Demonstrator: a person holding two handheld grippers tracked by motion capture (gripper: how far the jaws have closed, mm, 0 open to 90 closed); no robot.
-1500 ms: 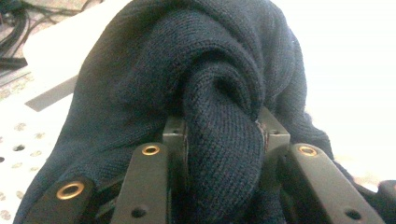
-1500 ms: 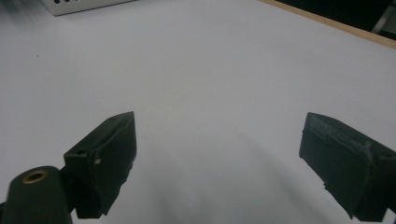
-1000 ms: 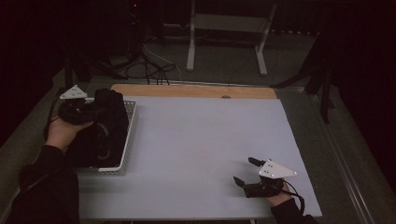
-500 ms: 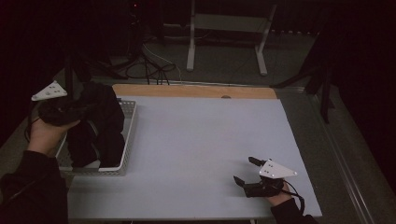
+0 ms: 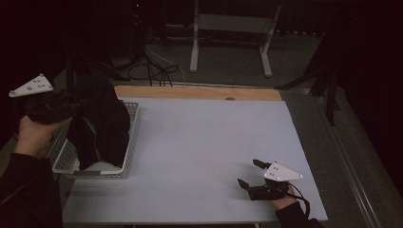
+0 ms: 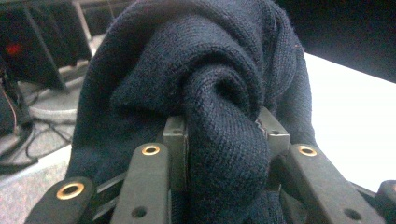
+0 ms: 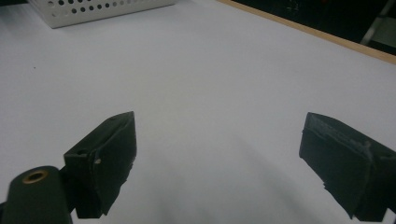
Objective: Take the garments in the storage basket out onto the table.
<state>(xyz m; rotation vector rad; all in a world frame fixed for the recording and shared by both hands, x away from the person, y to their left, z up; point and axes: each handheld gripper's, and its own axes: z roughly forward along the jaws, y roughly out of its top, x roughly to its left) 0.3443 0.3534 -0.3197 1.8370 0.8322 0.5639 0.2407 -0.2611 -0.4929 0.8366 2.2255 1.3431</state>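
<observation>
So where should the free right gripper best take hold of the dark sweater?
Probably the loose lower hem of the dark sweater, coming from the table side: it hangs bunched from the left gripper over the white basket, and the right gripper is open.

Left gripper (image 5: 71, 105) is at the far left of the high view, raised, carried on the left hand (image 5: 34, 135) with a dark sleeve entering from the lower left corner; its jaws are clamped on a fold of dark knit garment (image 6: 219, 121), pads pressing it from both sides. Right gripper (image 5: 249, 173) sits at the lower right of the high view, low to the surface, jaws spread wide with nothing between them.
</observation>
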